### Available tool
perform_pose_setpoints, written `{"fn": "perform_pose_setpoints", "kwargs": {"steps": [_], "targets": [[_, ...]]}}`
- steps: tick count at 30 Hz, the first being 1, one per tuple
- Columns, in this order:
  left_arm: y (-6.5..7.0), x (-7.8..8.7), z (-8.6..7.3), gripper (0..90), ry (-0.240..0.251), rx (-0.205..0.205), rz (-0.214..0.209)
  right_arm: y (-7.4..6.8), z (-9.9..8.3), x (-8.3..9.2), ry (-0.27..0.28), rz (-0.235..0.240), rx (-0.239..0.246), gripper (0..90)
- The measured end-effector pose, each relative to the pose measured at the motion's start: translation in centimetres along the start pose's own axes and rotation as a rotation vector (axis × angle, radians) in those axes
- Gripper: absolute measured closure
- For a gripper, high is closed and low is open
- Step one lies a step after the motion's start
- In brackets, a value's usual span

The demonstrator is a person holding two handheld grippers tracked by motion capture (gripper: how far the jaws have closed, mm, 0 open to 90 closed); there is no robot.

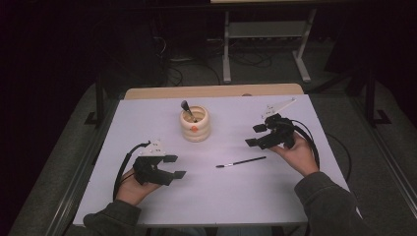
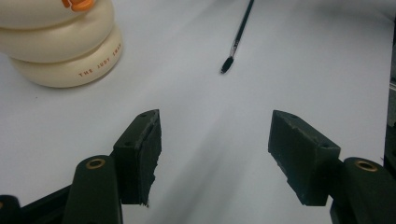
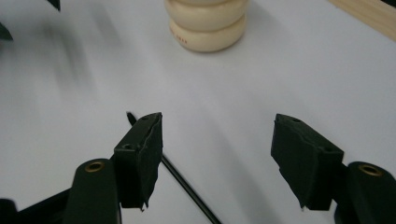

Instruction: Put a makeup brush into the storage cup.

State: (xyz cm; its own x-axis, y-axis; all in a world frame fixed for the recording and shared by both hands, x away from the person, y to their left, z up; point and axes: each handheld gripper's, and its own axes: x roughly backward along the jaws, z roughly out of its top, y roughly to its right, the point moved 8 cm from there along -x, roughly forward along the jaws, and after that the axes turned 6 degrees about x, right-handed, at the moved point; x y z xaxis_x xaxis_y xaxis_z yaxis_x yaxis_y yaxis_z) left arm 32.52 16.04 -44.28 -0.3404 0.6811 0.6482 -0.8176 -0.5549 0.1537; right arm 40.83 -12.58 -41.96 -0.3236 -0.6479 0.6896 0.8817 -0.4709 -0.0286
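Observation:
A cream ribbed holder (image 1: 195, 125) with an orange mark stands at the table's middle back, a dark-tipped brush (image 1: 187, 109) leaning inside it. A thin black brush (image 1: 241, 162) lies flat on the white table to its front right. My left gripper (image 1: 176, 166) rests open at the front left, nothing between its jaws; in the left gripper view the holder (image 2: 60, 42) and the lying brush (image 2: 238, 37) are ahead. My right gripper (image 1: 254, 135) hovers open at the right, above the brush's far end. The brush (image 3: 187, 186) passes under its left jaw, untouched; the holder (image 3: 208, 23) sits beyond.
The white table top (image 1: 147, 123) has a wooden strip (image 1: 211, 91) along its far edge. Cables trail from both grippers over the table sides. A metal stand (image 1: 265, 44) and floor cables lie beyond the table in the dark.

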Motion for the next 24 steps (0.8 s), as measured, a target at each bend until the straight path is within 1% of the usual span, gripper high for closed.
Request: {"fn": "perform_pose_setpoints", "kwargs": {"steps": [3,4,7,9,11,13,14,15,16,17,18,19,20,24], "targets": [[0.1,0.0,0.0,34.5,-0.002,-0.003,0.002,0.0,-0.7,-0.1,-0.017,0.001,0.015,33.3],[0.1,0.0,0.0,34.5,-0.004,-0.003,0.001,0.0,-0.9,-0.2,-0.023,0.007,0.009,33.8],[0.1,-0.1,0.0,34.5,-0.006,-0.003,0.000,0.1,-1.5,-0.7,-0.049,0.017,0.023,35.3],[0.0,-0.2,0.0,34.5,-0.004,0.000,-0.001,0.1,-1.7,-1.1,-0.067,0.031,0.033,37.2],[0.0,-0.2,-0.1,34.5,-0.004,0.004,-0.002,0.1,-1.7,-1.3,-0.070,0.038,0.040,37.5],[0.0,-0.2,-0.1,34.4,-0.005,0.002,-0.003,0.1,-1.8,-2.1,-0.092,0.056,0.066,39.9],[0.0,-0.2,-0.1,34.5,-0.005,0.002,-0.004,0.0,-2.0,-2.8,-0.120,0.068,0.092,40.5],[0.0,-0.2,-0.1,34.5,-0.005,0.001,-0.004,-0.1,-2.0,-3.2,-0.131,0.078,0.109,41.2],[0.0,-0.2,-0.1,34.5,-0.007,0.000,-0.004,-0.1,-2.0,-3.2,-0.131,0.078,0.109,41.2],[0.0,-0.2,-0.1,34.4,-0.006,-0.001,-0.004,-0.2,-2.1,-3.8,-0.158,0.089,0.156,43.3],[0.1,-0.2,-0.1,34.4,-0.006,0.001,-0.003,-0.2,-2.1,-3.8,-0.158,0.089,0.156,43.3],[0.0,-0.2,-0.1,34.5,-0.006,0.002,-0.003,-0.4,-2.2,-4.3,-0.179,0.101,0.181,45.3],[0.0,-0.1,-0.1,34.5,-0.005,0.001,-0.003,-0.4,-2.2,-4.3,-0.179,0.101,0.181,45.3],[0.0,-0.1,-0.1,34.4,-0.006,0.002,-0.003,-0.9,-2.7,-5.1,-0.212,0.126,0.211,50.0]]}}
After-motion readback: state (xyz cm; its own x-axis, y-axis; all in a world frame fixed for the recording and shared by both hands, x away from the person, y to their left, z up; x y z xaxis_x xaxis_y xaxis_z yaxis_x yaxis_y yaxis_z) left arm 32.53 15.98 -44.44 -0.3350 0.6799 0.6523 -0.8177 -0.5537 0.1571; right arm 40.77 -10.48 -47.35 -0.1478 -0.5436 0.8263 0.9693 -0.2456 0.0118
